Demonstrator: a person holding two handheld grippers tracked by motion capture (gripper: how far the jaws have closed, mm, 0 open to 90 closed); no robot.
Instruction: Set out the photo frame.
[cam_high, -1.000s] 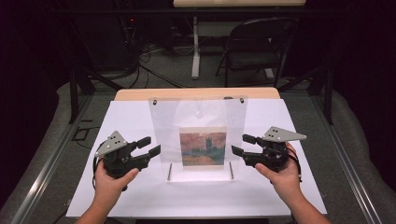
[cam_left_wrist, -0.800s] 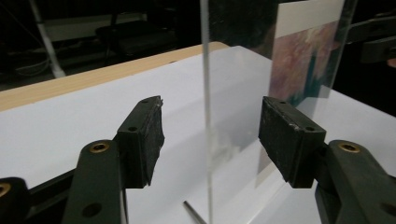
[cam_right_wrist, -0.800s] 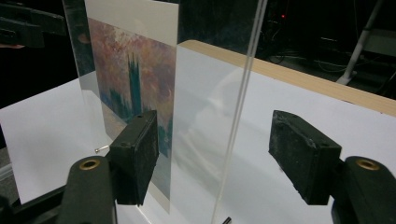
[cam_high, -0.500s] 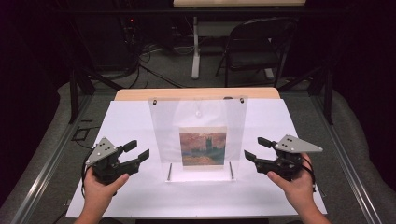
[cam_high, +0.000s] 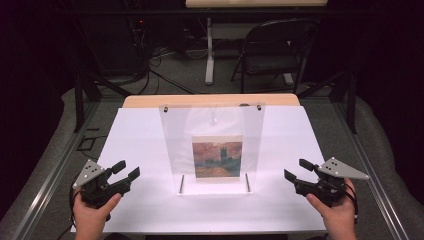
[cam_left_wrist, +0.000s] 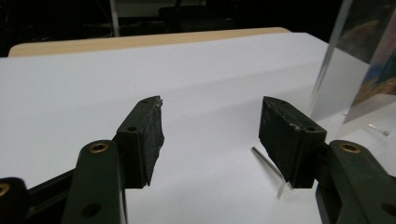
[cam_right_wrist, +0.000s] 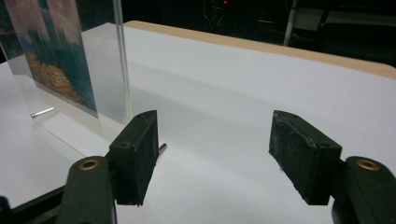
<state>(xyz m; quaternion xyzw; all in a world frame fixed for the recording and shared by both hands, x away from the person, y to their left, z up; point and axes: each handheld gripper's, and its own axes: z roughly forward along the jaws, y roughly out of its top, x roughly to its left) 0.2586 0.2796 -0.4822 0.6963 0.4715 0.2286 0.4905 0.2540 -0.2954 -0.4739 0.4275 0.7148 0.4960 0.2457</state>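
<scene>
A clear acrylic picture stand (cam_high: 212, 145) stands upright in the middle of the white table (cam_high: 140, 135), with a painted picture (cam_high: 217, 159) in its lower half. My left gripper (cam_high: 127, 169) rests low near the front left, well apart from the stand. Its jaws have just been opening and nothing is between them (cam_left_wrist: 212, 112). The stand's edge (cam_left_wrist: 327, 70) shows on the right of the left gripper view. My right gripper (cam_high: 296, 169) sits near the front right, also apart from the stand, open and empty (cam_right_wrist: 215, 121) after opening a little. The picture (cam_right_wrist: 51, 51) is at the upper left of the right gripper view.
Two metal pins (cam_high: 181, 183) (cam_high: 247, 182) lie in the stand's base. The table's wooden back edge (cam_high: 210, 101) runs behind it. A folding chair (cam_high: 275, 50), cables and a desk leg (cam_high: 209, 55) are on the floor beyond. Metal rails (cam_high: 55, 175) flank the table.
Both hands have drawn outward and toward the near edge, away from the stand, and sunk lower. Both pairs of jaws stand slightly wider than a second ago.
</scene>
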